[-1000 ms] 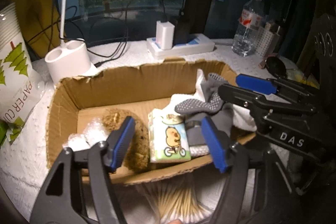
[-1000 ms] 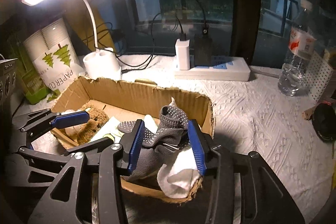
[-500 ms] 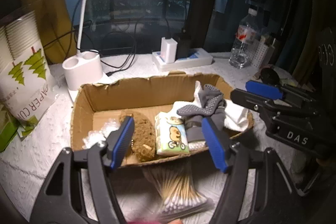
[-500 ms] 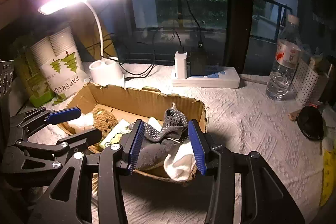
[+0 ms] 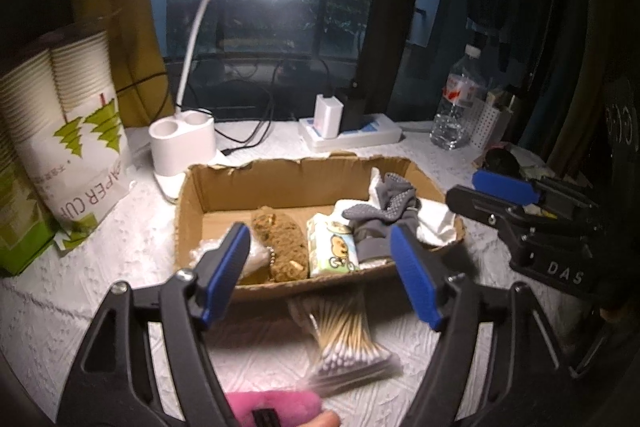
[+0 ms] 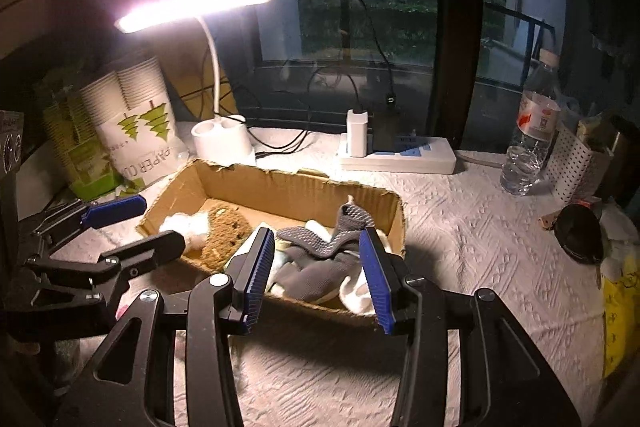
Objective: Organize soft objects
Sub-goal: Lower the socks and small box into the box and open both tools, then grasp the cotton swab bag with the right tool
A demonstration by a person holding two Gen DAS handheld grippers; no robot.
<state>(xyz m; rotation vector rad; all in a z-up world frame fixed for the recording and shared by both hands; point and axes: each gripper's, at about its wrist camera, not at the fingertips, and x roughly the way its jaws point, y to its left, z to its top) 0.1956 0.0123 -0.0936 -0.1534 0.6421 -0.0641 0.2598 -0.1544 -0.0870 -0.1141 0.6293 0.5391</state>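
A cardboard box [image 5: 280, 179] holds grey grip socks [image 5: 384, 211] over a white cloth, a tissue pack [image 5: 332, 247] with a duck print, a brown plush [image 5: 280, 243] and a white bag [image 5: 256, 255]. A pack of cotton swabs [image 5: 348, 339] lies on the table in front of the box. A pink fluffy thing [image 5: 276, 403] shows at the bottom edge. My left gripper [image 5: 320, 267] hovers before the box, its jaws opening with nothing between them. My right gripper [image 6: 318, 277] stands open near the socks [image 6: 320, 247], apart from them.
A lit desk lamp [image 5: 180, 151] stands behind the box. A paper-cup bag [image 5: 72, 147] and a green carton are at the left. A power strip [image 6: 396, 155], a water bottle [image 6: 528, 147], a perforated holder [image 6: 572, 163] and a black round object [image 6: 580, 235] are at the right.
Both grippers have drawn back and up from the box. The lamp head, the cotton swabs and the pink thing have come into the left view. The left jaws stand a little wider.
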